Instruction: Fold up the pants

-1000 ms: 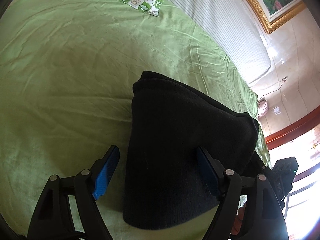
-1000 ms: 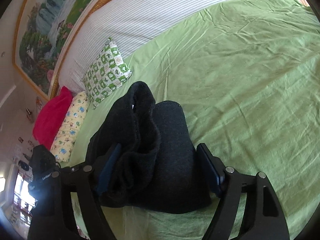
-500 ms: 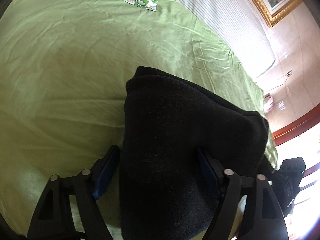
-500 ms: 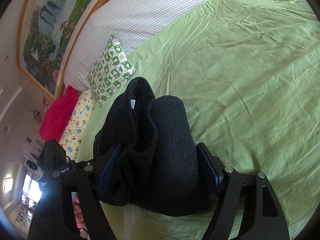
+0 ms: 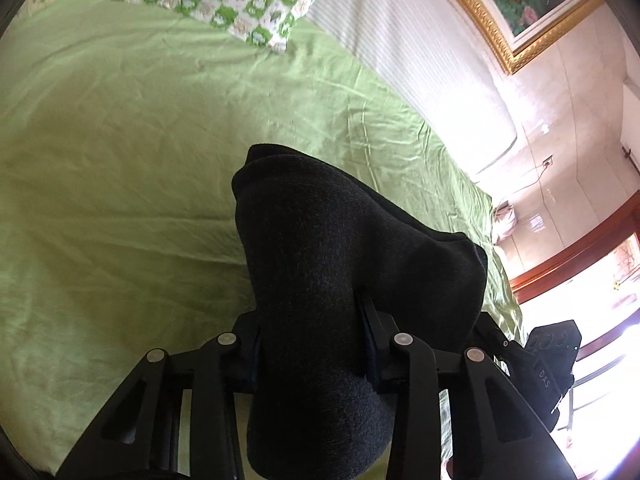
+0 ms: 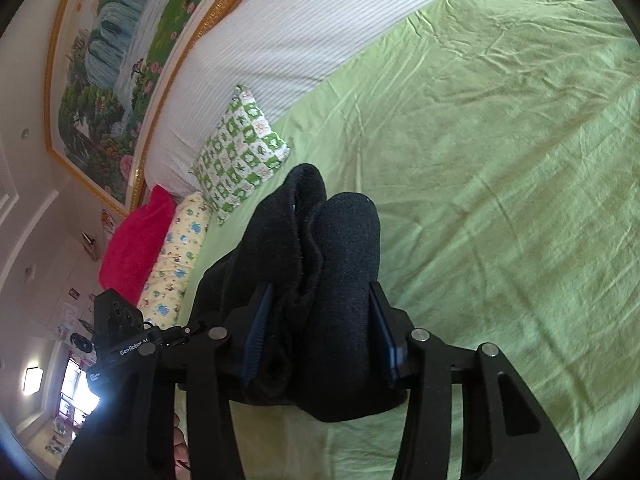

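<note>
The pants [image 5: 344, 280] lie as a thick black bundle on the green sheet [image 5: 120, 160] of the bed, folded over on themselves into several layers. I judge them soft, limp and fairly heavy for cloth: a fuzzy knit that grips well but sags wherever it is unsupported, so I take hold across the full stack near the folded edge, not a single layer. My left gripper [image 5: 310, 354] is clamped on 1 end of the bundle, fingers pressed into the fabric. My right gripper [image 6: 320, 336] pinches the other end, its 2 blue pads [image 6: 256, 332] squeezing the bunched layers. Both point forward over the bed, side by side, towards the green checked pillow [image 6: 240, 152].
</note>
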### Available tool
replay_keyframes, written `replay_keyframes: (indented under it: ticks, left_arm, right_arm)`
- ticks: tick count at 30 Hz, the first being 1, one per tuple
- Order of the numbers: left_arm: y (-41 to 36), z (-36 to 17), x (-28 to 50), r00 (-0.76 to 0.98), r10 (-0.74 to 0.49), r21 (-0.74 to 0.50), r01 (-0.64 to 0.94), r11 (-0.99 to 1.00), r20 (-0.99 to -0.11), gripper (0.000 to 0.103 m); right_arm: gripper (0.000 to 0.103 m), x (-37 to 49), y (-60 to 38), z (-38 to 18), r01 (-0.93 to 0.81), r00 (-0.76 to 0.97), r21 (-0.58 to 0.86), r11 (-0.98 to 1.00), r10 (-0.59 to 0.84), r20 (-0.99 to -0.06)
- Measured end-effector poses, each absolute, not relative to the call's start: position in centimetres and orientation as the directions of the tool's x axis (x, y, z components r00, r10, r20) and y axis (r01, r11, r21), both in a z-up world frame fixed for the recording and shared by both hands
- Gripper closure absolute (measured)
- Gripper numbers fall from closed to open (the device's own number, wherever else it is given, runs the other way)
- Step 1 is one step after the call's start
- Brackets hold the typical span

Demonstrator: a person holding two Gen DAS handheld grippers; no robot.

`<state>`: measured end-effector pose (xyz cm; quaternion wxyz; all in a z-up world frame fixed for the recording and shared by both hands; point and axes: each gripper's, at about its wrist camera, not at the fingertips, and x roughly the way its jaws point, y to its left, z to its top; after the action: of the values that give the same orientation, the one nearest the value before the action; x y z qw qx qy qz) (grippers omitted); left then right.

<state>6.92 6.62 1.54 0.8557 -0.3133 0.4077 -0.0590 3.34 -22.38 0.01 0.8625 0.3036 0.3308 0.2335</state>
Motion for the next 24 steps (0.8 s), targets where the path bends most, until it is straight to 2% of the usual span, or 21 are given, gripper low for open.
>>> replay_keyframes:
  ticks: [12,24]
  left_arm:
    - [10.7,6.2,2.1,0.742,-0.242,-0.540,-0.187,0.821,-0.625,0.065]
    - [14.5,8.3,0.2,0.774,-0.131,-0.473,-0.235,0.849,-0.620,0.065]
  right_arm:
    - [0.056,3.0,-16.8,2.6,-0.294,0.616,0.679,0.673,0.677,-0.404]
    - [0.056,4.9,-11.0,3.8,-0.363,0.560,0.659,0.659,0.719,-0.411]
